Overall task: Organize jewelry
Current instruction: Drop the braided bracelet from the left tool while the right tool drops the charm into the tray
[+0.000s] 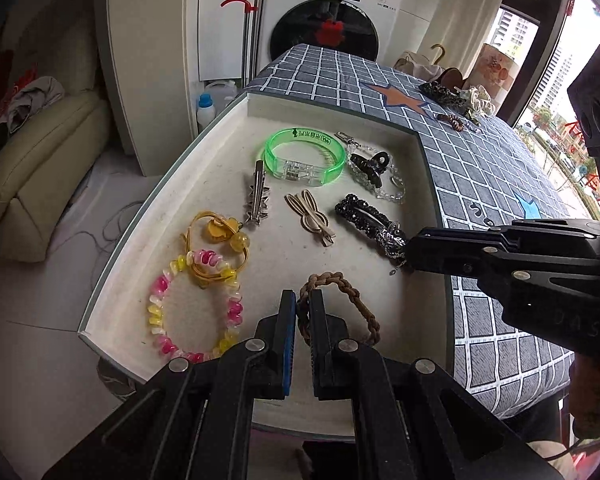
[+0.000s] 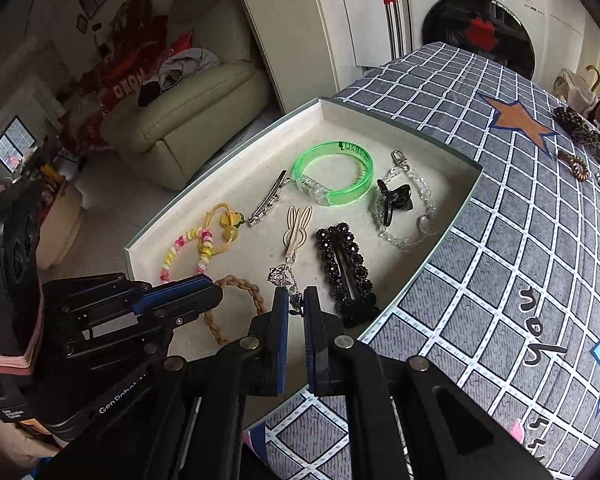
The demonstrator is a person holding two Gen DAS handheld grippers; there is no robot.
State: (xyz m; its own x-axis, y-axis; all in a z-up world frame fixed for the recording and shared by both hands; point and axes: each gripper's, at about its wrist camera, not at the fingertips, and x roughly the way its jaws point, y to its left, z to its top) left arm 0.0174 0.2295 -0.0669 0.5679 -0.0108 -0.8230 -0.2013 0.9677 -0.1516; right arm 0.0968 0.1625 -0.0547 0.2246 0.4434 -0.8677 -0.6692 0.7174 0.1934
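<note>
**Jaws clenched on two pieces at the near end of the tray**

Left jaws: the left gripper (image 1: 300, 308) is closed on the left end of the braided brown band (image 1: 356, 300). Its loop runs to the right from the pinch, low over the tray (image 1: 152, 208) floor; contact cannot be confirmed.

Right jaws: the right gripper (image 2: 296, 304) is closed on a silver charm chain (image 2: 283, 278). The charm hangs just beyond the tips.

Governing relation: the chain sits between the band on its left and the black beaded clip (image 2: 344, 268) on its right. That clip's long axis runs near to far.

Judgement: the clear spot for the chain is the narrow lane straight ahead, short of the rabbit clip (image 2: 298, 228).

Farther off on the worktop cloth, a leopard scrunchie (image 2: 576, 124) and a coil tie (image 2: 574, 166) lie outside the tray. The right hand is nearer to them.
</note>
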